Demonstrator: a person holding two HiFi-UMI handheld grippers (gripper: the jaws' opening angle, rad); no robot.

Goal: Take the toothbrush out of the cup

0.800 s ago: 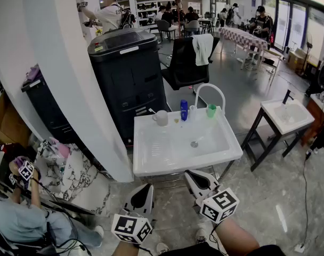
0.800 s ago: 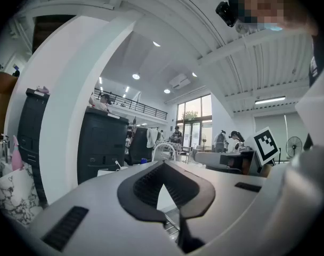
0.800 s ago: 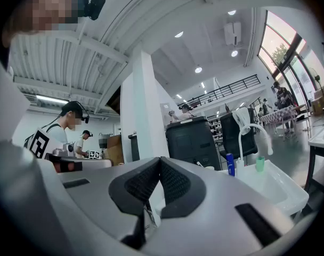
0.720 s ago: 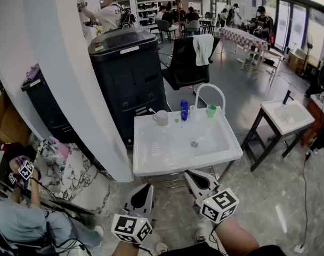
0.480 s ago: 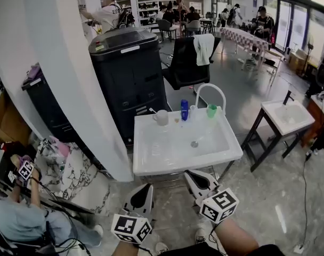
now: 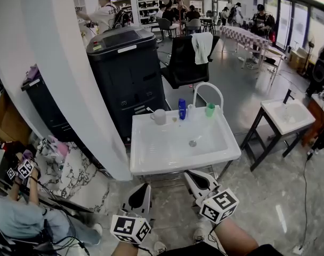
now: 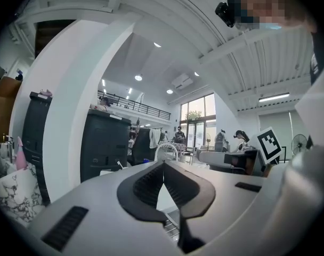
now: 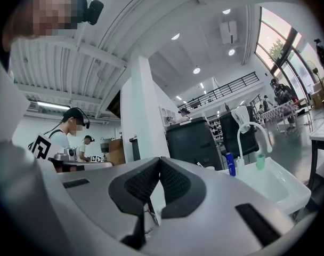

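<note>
Short of the sink's (image 6: 167, 151) near edge, the left hand-held gripper (image 6: 142, 192) is closed and empty. Toothbrush (image 6: 150, 110) stands in the white cup (image 6: 160, 117) on the sink's back-left rim. Right hand-held gripper (image 6: 196, 179) is likewise closed and empty. Approach stage, seemingly: next, reach forward and open a gripper's jaws around the handle.

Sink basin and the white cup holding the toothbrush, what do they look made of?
Sink basin: white with a soft sheen across its floor; likely moulded plastic or glazed ceramic. White cup: opaque, evenly white, duller; plastic or ceramic, too small to tell.
</note>
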